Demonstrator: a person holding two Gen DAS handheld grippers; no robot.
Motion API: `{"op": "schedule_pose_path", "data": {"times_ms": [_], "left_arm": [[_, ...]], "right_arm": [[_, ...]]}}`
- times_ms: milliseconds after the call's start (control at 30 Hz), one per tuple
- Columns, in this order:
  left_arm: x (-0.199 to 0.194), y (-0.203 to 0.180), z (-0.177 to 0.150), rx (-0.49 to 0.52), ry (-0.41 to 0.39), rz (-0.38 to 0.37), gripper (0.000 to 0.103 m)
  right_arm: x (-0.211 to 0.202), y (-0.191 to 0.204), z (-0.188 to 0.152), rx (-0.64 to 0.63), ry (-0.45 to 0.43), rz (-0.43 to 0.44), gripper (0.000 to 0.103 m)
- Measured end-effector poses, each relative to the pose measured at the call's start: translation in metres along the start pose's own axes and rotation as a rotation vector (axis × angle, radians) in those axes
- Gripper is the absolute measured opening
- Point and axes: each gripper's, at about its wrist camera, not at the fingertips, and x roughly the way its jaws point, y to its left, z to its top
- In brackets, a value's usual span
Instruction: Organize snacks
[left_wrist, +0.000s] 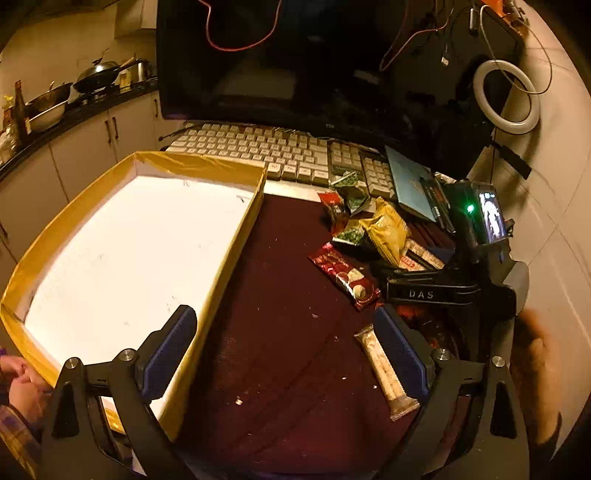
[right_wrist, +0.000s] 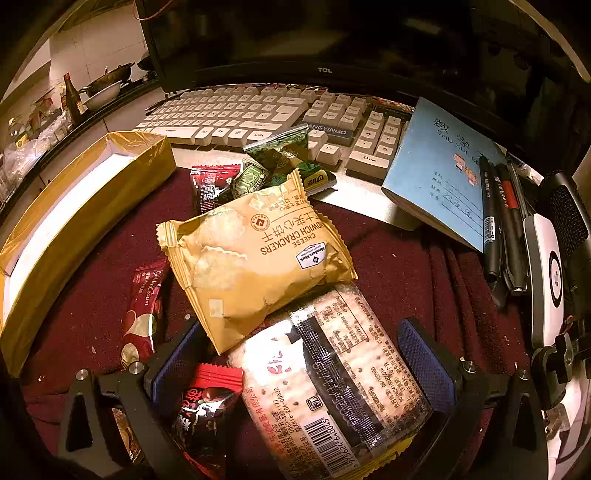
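Note:
A shallow yellow box (left_wrist: 229, 236) with a white floor sits at the left on the dark red cloth; it also shows in the right wrist view (right_wrist: 92, 206). My left gripper (left_wrist: 284, 350) is open and empty, its left finger over the box's near right wall. A clear-wrapped cracker bar (left_wrist: 384, 373) lies by its right finger. My right gripper (right_wrist: 303, 354) is open, its fingers on either side of a clear cracker pack (right_wrist: 332, 380). A yellow cheese cracker pack (right_wrist: 255, 258) lies on that pack. Red wrappers (right_wrist: 144, 306) and green packets (right_wrist: 280, 155) lie around.
A white keyboard (right_wrist: 236, 114) and a dark monitor (left_wrist: 314, 62) stand behind the snacks. A blue notebook (right_wrist: 439, 162) with pens (right_wrist: 491, 221) lies at the right. The right gripper body (left_wrist: 443, 288) shows in the left wrist view. Kitchen counter at far left.

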Motion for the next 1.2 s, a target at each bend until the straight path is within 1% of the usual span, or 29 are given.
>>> {"op": "schedule_pose_path", "data": {"times_ms": [33, 100, 167, 200, 267, 333, 367, 400, 433, 500, 533, 567, 600, 633, 667, 700, 733, 767, 800, 833, 867, 933, 967, 1000, 1033, 1067, 1133, 1167, 1200], "left_arm": [[0.000, -0.002, -0.002, -0.010, 0.004, -0.002, 0.097], [0.003, -0.003, -0.006, -0.030, 0.026, -0.010, 0.097], [0.007, 0.000, -0.008, -0.043, 0.064, -0.009, 0.097], [0.012, 0.000, -0.009, -0.050, 0.078, -0.013, 0.097], [0.013, 0.001, -0.011, -0.048, 0.098, -0.005, 0.097], [0.017, 0.004, -0.013, -0.051, 0.102, 0.004, 0.097], [0.019, 0.003, -0.014, -0.055, 0.113, 0.002, 0.097], [0.021, 0.004, -0.015, -0.055, 0.123, -0.005, 0.097], [0.021, 0.002, -0.017, -0.046, 0.120, -0.002, 0.097], [0.019, -0.007, -0.019, -0.024, 0.125, 0.009, 0.097], [0.018, -0.009, -0.019, -0.021, 0.131, -0.001, 0.097], [0.017, -0.013, -0.019, -0.019, 0.129, -0.026, 0.097], [0.015, -0.018, -0.020, -0.015, 0.129, -0.052, 0.097], [0.014, -0.025, -0.021, -0.001, 0.130, -0.058, 0.097], [0.014, -0.031, -0.022, 0.020, 0.129, -0.049, 0.097], [0.017, -0.040, -0.023, 0.052, 0.134, -0.032, 0.097], [0.017, -0.046, -0.026, 0.068, 0.150, -0.033, 0.097], [0.023, -0.049, -0.024, 0.077, 0.170, -0.045, 0.095], [0.027, -0.056, -0.026, 0.077, 0.191, -0.082, 0.090], [0.030, -0.060, -0.028, 0.085, 0.204, -0.099, 0.086], [0.035, -0.065, -0.030, 0.100, 0.219, -0.103, 0.083], [0.044, -0.075, -0.035, 0.134, 0.258, -0.101, 0.073], [0.046, -0.078, -0.036, 0.135, 0.266, -0.099, 0.070], [0.044, -0.079, -0.039, 0.123, 0.261, -0.097, 0.063], [0.044, -0.079, -0.040, 0.108, 0.251, -0.093, 0.057], [0.043, -0.078, -0.039, 0.103, 0.248, -0.083, 0.054], [0.042, -0.075, -0.040, 0.109, 0.242, -0.057, 0.037], [0.041, -0.074, -0.039, 0.116, 0.244, -0.042, 0.036], [0.040, -0.073, -0.039, 0.115, 0.243, -0.042, 0.034]], "right_arm": [[0.014, 0.002, -0.008, 0.037, -0.071, 0.063, 0.102], [0.014, 0.003, -0.008, 0.036, -0.088, 0.044, 0.102], [-0.005, -0.003, -0.008, 0.037, -0.088, 0.041, 0.102], [-0.004, 0.001, -0.005, 0.027, -0.104, -0.001, 0.102], [-0.021, -0.004, -0.005, 0.051, -0.097, -0.022, 0.102], [-0.030, -0.009, -0.004, 0.049, -0.087, -0.021, 0.103], [-0.044, -0.015, -0.005, 0.065, -0.096, 0.000, 0.100], [-0.056, -0.021, -0.007, 0.090, -0.123, 0.020, 0.093], [-0.073, -0.030, -0.010, 0.128, -0.163, 0.051, 0.091], [-0.108, -0.042, -0.016, 0.157, -0.226, 0.081, 0.090], [-0.135, -0.043, -0.024, 0.158, -0.290, 0.070, 0.090], [-0.160, -0.045, -0.031, 0.167, -0.345, 0.069, 0.092], [-0.171, -0.044, -0.046, 0.181, -0.395, 0.082, 0.092], [-0.186, -0.045, -0.063, 0.204, -0.444, 0.133, 0.092], [-0.188, -0.046, -0.078, 0.214, -0.484, 0.178, 0.092], [-0.195, -0.034, -0.091, 0.214, -0.508, 0.225, 0.092], [-0.198, -0.030, -0.094, 0.211, -0.516, 0.262, 0.092], [-0.204, -0.026, -0.108, 0.209, -0.518, 0.271, 0.091], [-0.205, -0.018, -0.111, 0.212, -0.511, 0.247, 0.092], [-0.201, -0.006, -0.106, 0.214, -0.512, 0.200, 0.092], [-0.203, -0.004, -0.109, 0.213, -0.503, 0.162, 0.091], [-0.211, -0.005, -0.129, 0.224, -0.487, 0.106, 0.091], [-0.214, 0.000, -0.145, 0.203, -0.486, 0.115, 0.091], [-0.214, -0.035, -0.142, 0.264, -0.442, 0.248, 0.091], [-0.220, -0.040, -0.158, 0.264, -0.471, 0.250, 0.091], [-0.224, -0.052, -0.168, 0.307, -0.500, 0.247, 0.091], [-0.226, -0.074, -0.177, 0.400, -0.567, 0.290, 0.092], [-0.229, -0.081, -0.183, 0.446, -0.605, 0.329, 0.092], [-0.230, -0.092, -0.184, 0.511, -0.621, 0.402, 0.092]]}}
